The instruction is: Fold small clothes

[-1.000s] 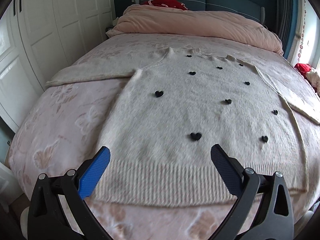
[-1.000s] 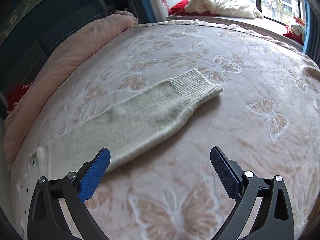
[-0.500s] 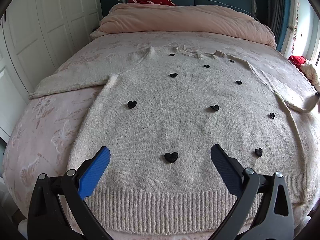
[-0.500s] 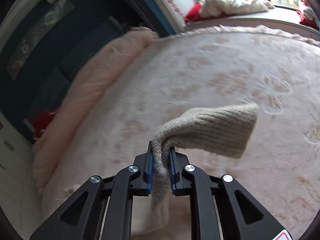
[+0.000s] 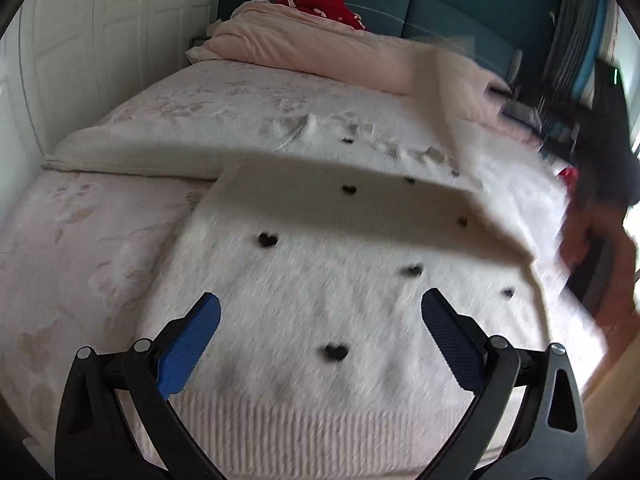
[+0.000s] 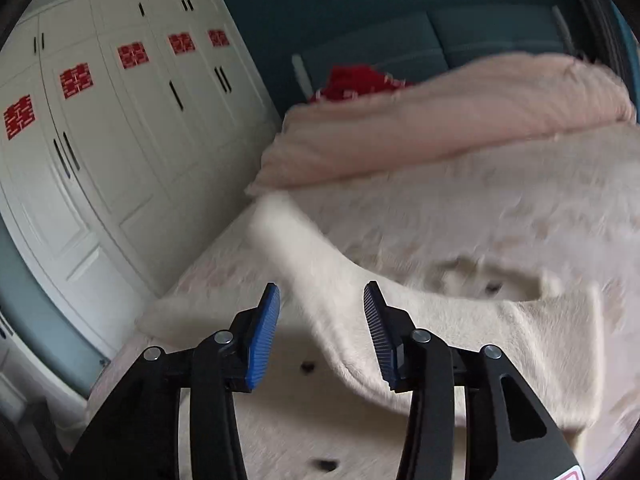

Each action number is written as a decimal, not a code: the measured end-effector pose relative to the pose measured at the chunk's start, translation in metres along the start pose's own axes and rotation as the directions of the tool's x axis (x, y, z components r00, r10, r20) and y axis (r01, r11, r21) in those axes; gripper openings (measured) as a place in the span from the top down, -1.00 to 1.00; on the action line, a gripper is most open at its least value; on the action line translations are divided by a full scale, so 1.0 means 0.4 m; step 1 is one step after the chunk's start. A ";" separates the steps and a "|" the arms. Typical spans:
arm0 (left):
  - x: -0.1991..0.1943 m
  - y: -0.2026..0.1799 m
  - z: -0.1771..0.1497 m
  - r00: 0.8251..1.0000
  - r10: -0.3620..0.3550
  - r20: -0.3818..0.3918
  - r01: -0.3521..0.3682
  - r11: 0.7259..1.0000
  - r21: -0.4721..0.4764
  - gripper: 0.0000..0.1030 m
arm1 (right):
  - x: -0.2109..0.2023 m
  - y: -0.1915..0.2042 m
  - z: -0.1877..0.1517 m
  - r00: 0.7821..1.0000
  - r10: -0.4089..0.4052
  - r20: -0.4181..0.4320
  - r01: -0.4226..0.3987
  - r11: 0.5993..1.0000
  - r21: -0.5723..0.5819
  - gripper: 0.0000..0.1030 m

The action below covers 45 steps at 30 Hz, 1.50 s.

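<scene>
Right hand-held gripper (image 6: 322, 320) open above sweater (image 6: 440, 344).

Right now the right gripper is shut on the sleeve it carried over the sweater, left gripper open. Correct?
No. The right gripper is open, per the right wrist view; the sleeve lies across the sweater. The left gripper is open.

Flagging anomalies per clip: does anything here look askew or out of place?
Nothing damaged. The sweater lies flat, but its right sleeve drapes diagonally across the body, loose between the open right gripper fingers. Heavy motion blur.
</scene>
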State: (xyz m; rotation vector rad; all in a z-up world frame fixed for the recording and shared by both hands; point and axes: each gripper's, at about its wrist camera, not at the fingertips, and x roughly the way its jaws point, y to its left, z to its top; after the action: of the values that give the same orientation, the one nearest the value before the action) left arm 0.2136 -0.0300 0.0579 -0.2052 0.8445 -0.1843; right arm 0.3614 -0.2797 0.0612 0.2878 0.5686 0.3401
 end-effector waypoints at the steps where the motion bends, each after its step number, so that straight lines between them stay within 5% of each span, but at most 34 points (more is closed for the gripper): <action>1: 0.014 0.007 0.027 1.000 -0.021 -0.004 0.021 1.000 -0.019 -0.91 | 0.002 -0.013 -0.032 1.000 0.004 -0.010 -0.003 0.999 0.039 0.03; 4: 0.101 0.033 0.121 0.993 -0.110 -0.035 0.107 0.991 -0.080 -0.91 | -0.041 -0.115 -0.136 0.999 -0.036 -0.015 0.039 0.977 0.209 -0.08; 8: 0.287 0.053 0.224 0.988 -0.114 -0.100 0.097 0.983 -0.158 -0.91 | -0.113 -0.273 -0.234 0.986 -0.149 -0.069 0.164 0.915 0.368 -0.10; 13: 0.488 0.067 0.281 0.975 -0.144 -0.167 0.077 0.932 -0.353 -0.90 | -0.114 -0.424 -0.292 0.983 -0.167 -0.081 0.184 0.834 0.519 -0.11; 16: 0.557 0.067 0.291 0.967 -0.123 -0.224 0.025 0.918 -0.395 -0.48 | -0.098 -0.503 -0.286 0.985 -0.164 -0.050 0.161 0.782 0.602 -0.11; 18: 0.563 0.050 0.312 0.976 -0.077 -0.202 0.000 0.934 -0.357 0.51 | -0.078 -0.525 -0.279 0.985 -0.171 -0.018 0.145 0.772 0.619 -0.01; 19: 0.564 0.042 0.327 0.977 -0.090 -0.195 0.020 0.942 -0.336 0.76 | -0.064 -0.528 -0.263 0.984 -0.175 -0.009 0.144 0.778 0.612 0.56; 20: 0.552 0.038 0.348 0.975 -0.142 -0.171 0.077 0.938 -0.339 0.81 | -0.061 -0.534 -0.250 0.985 -0.171 -0.001 0.137 0.786 0.603 0.88; 25: 0.446 0.054 0.412 0.989 -0.150 0.004 0.144 0.943 -0.299 0.81 | -0.136 -0.484 -0.178 0.961 -0.233 0.153 0.138 0.875 0.464 0.88; 29: 0.572 0.088 0.345 0.984 -0.057 -0.167 0.015 0.970 -0.242 0.81 | -0.032 -0.599 -0.286 0.956 -0.266 -0.122 0.290 0.804 0.519 0.91; 30: 0.601 0.097 0.317 0.979 -0.054 -0.198 0.005 0.970 -0.241 0.81 | -0.050 -0.600 -0.279 0.963 -0.255 -0.089 0.261 0.799 0.541 0.91; 33: 0.576 0.096 0.295 0.989 -0.076 -0.127 0.044 0.970 -0.240 0.78 | -0.106 -0.540 -0.226 0.958 -0.284 -0.048 0.269 0.824 0.499 0.87; 40: 0.577 0.100 0.295 0.989 -0.083 -0.119 0.051 0.967 -0.250 0.74 | -0.138 -0.359 -0.155 0.890 -0.454 0.047 0.423 0.859 0.287 0.71; 42: 0.570 0.093 0.290 0.990 -0.069 -0.122 0.040 0.972 -0.231 0.74 | -0.123 -0.357 -0.144 0.886 -0.459 0.062 0.427 0.861 0.275 0.72; 44: 0.568 0.091 0.286 0.991 -0.057 -0.122 0.030 0.977 -0.211 0.74 | -0.069 -0.396 -0.141 0.867 -0.498 -0.027 0.489 0.837 0.245 0.74; 45: 0.567 0.091 0.286 0.991 -0.053 -0.122 0.027 0.979 -0.204 0.74 | -0.017 -0.442 -0.164 0.848 -0.512 -0.136 0.530 0.813 0.239 0.76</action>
State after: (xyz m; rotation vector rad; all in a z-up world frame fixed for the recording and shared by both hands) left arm 0.4506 -0.0377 -0.0407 -0.4047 0.9867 -0.1505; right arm 0.3598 -0.4313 -0.0515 0.3692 0.7353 -0.2700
